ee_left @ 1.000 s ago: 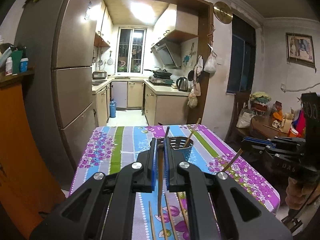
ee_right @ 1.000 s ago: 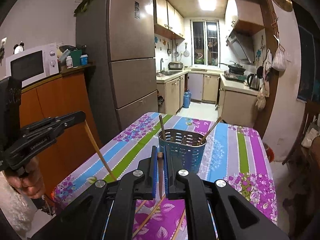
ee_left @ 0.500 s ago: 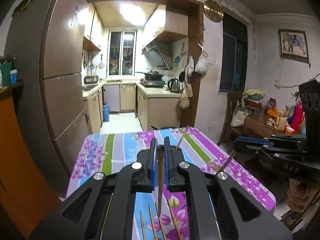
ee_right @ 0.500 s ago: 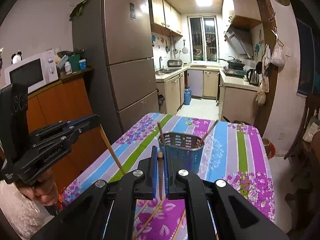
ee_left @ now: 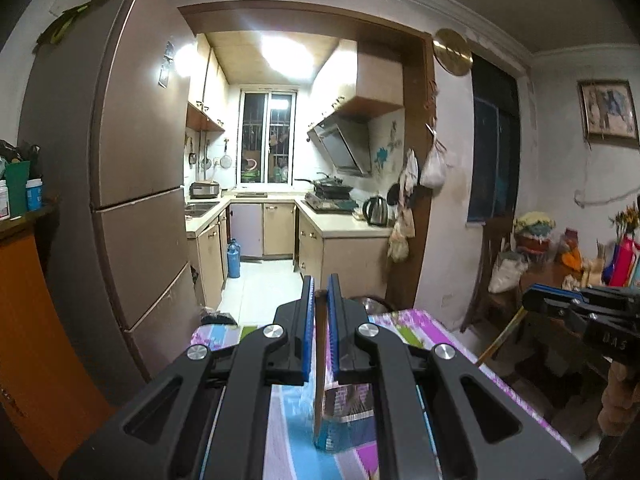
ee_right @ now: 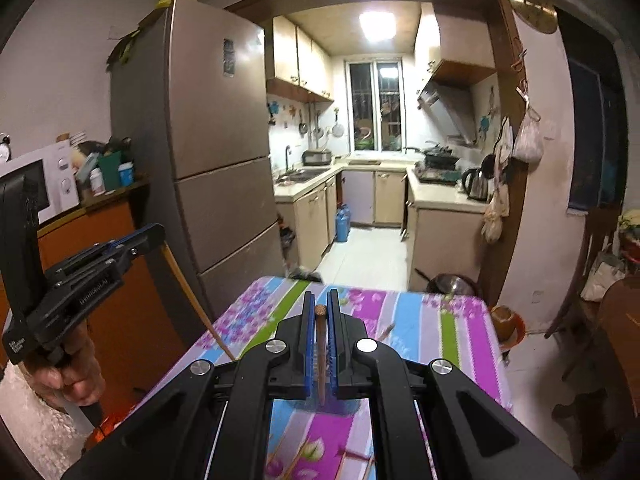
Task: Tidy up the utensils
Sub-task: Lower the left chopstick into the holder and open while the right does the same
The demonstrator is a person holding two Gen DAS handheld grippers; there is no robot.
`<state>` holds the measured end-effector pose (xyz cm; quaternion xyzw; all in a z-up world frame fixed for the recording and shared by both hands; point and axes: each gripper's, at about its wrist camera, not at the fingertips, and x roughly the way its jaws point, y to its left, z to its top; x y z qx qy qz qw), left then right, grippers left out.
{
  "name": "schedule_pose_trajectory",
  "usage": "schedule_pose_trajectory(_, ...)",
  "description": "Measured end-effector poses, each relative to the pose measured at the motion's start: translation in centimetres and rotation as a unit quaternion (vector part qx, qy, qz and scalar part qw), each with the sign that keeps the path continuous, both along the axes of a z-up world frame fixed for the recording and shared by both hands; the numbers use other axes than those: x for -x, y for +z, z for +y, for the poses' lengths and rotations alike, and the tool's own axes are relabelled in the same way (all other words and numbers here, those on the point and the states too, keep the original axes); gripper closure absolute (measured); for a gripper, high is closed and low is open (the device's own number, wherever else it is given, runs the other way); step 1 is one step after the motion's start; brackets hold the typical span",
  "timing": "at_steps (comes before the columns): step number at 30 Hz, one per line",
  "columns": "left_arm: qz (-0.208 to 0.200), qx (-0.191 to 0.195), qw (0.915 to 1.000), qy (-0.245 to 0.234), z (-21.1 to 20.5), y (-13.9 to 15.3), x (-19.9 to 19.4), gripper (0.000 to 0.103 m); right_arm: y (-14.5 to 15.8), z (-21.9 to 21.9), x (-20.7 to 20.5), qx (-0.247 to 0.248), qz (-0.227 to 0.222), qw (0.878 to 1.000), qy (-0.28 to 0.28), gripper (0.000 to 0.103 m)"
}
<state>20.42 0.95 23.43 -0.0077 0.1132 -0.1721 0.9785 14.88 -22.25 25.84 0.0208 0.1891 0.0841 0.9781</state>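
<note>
Both tools have risen since a second ago — the left tool [ee_left: 319, 304] and right tool [ee_right: 319, 316] each stay clamped on a wooden chopstick [ee_left: 319, 356], lifted clear of the floral tabletop [ee_right: 460, 320]. The blue utensil holder [ee_left: 340, 432] now sits low, just beneath the hanging tips — likely lined up for dropping in. Loose chopsticks [ee_right: 352, 456] remain near.

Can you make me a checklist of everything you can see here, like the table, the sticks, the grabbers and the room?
Surface: table with flowered striped cloth.
Job's things: blue utensil basket; a chopstick in each gripper; more chopsticks lying loose on the cloth.
Clutter: nothing seen.
Grippers: left gripper and right gripper, jaws shut on one chopstick each.
Cables: nothing seen.
Surroundings: fridge, microwave, kitchen behind.
</note>
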Motion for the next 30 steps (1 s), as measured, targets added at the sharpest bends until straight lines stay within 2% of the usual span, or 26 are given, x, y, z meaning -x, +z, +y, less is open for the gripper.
schedule_pose_trajectory(6, -0.008, 0.023, 0.9996, -0.013, -0.6, 1.3, -2.5, 0.098, 1.4, -0.4, -3.6, -0.008, -0.015, 1.0, -0.012, 0.096)
schedule_pose_trajectory(12, 0.005, 0.024, 0.9992, -0.031, -2.1, -0.3, -4.8, 0.098, -0.7, -0.5, -6.8, -0.021, -0.012, 1.0, -0.017, 0.096)
schedule_pose_trajectory(17, 0.023, 0.02, 0.9984, -0.047, -2.9, -3.2, -6.8, 0.098, -3.7, -0.3, -9.1, -0.021, 0.005, 0.999, -0.031, 0.096)
schedule_pose_trajectory(25, 0.077, 0.015, 0.9956, -0.051, -2.8, -9.0, -9.1, 0.098, -8.0, 0.3, -11.4, -0.027, 0.036, 0.998, -0.033, 0.096)
schedule_pose_trajectory(30, 0.11, 0.006, 0.9932, -0.038, -2.9, -12.0, -10.1, 0.098, -10.0, 0.3, -12.1, -0.031, 0.054, 0.997, -0.041, 0.096)
